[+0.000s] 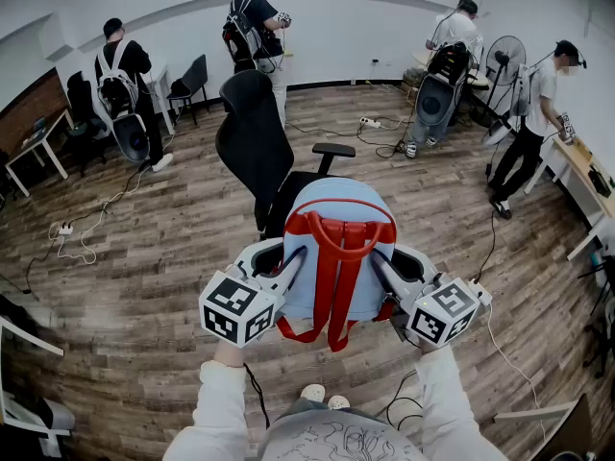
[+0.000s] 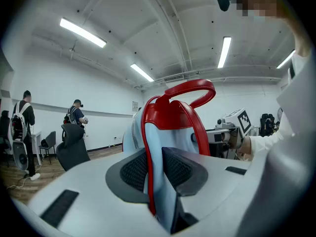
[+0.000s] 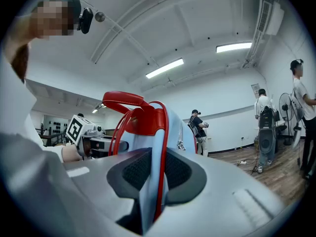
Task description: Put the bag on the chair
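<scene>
A light blue bag [image 1: 336, 267] is held in the air on the near side of a black chair [image 1: 252, 133], and the chair's seat is covered by it in the head view. The bag is clamped from both sides. The left gripper [image 1: 291, 260] is closed on the bag's left edge and the right gripper [image 1: 386, 265] on its right edge. Blue cloth and red piping are pinched between dark, mesh-textured pads [image 2: 133, 169]. The bag is of smooth fabric, rounded at the top, with a glossy red loop handle [image 1: 338, 227] and red straps [image 1: 336, 301] hanging below. The chair is shown with a tall curved back and a padded armrest [image 1: 333, 150], standing on a wood-plank floor [image 1: 144, 257].
</scene>
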Available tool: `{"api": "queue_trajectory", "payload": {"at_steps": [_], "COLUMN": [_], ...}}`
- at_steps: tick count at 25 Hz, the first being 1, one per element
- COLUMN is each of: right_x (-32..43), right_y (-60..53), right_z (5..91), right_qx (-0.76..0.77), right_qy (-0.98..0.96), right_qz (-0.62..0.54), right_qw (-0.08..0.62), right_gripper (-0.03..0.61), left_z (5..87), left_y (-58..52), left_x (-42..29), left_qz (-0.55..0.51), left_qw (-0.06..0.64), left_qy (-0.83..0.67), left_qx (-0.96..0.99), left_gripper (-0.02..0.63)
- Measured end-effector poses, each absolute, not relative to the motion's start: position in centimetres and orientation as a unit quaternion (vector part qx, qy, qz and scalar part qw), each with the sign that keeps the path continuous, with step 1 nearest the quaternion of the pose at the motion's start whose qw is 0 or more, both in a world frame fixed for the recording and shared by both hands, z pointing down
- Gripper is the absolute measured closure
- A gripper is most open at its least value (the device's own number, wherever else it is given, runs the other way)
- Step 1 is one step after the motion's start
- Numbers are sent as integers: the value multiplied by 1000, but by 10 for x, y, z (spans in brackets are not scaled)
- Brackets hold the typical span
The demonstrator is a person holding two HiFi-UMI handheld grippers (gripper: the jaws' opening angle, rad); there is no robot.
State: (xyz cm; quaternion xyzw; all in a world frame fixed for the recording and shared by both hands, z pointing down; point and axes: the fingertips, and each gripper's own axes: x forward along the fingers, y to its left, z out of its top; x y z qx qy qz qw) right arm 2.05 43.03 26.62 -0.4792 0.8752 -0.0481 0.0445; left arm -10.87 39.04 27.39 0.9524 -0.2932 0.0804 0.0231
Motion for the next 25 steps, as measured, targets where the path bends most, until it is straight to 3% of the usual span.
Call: {"api": "queue_trajectory", "payload": {"at_steps": [25], "right_x": [4], "right_y": [391], "right_z": [279], "right_qx": [-489], "right_qy": [869], "right_qz": [-50], "right_qw": [48], "right_gripper": [500], "left_z": [285], "left_y": [350], "left_x": [-125], "left_qz": [83], "left_qw": [21], "left_qy": [-286], "left_qx": [954], "left_gripper": [528]}}
